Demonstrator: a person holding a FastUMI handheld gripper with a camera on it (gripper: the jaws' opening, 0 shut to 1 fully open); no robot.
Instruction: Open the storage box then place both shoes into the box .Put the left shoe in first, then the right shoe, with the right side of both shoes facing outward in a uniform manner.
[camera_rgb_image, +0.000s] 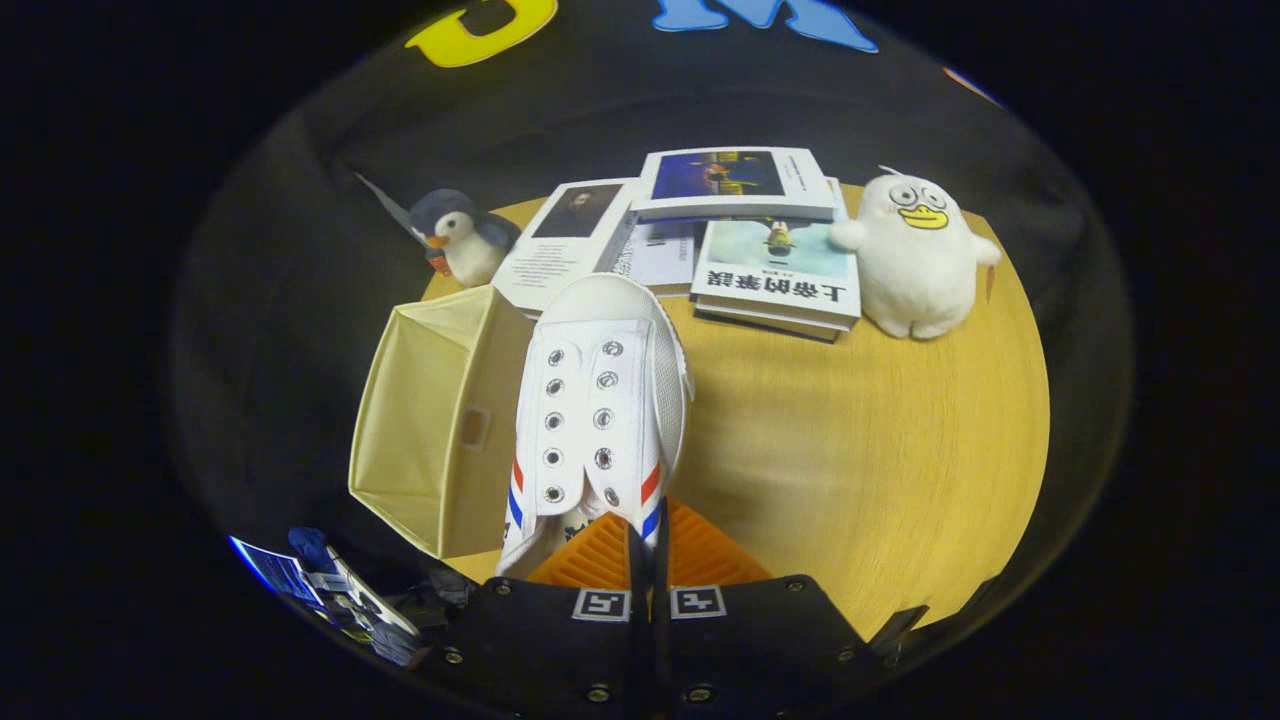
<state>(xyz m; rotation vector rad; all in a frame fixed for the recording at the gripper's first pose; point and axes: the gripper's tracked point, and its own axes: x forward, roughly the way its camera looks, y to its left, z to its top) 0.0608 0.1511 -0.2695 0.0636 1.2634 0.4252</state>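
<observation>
A white lace-less sneaker (600, 400) with red and blue side stripes hangs toe-forward above the wooden table, its heel end clamped between my gripper's (648, 540) fingers, which are shut on it. To the shoe's left stands the cream fabric storage box (420, 430), open at the top and tilted toward me, its inside showing nothing. The shoe's left edge overlaps the box's right wall in the picture; whether they touch I cannot tell.
Beyond the shoe lie several books (740, 235) stacked and spread at the table's far side. A penguin plush (460, 235) sits behind the box and a white duck plush (915, 255) stands right of the books. Bare wooden tabletop (880, 440) stretches to the right.
</observation>
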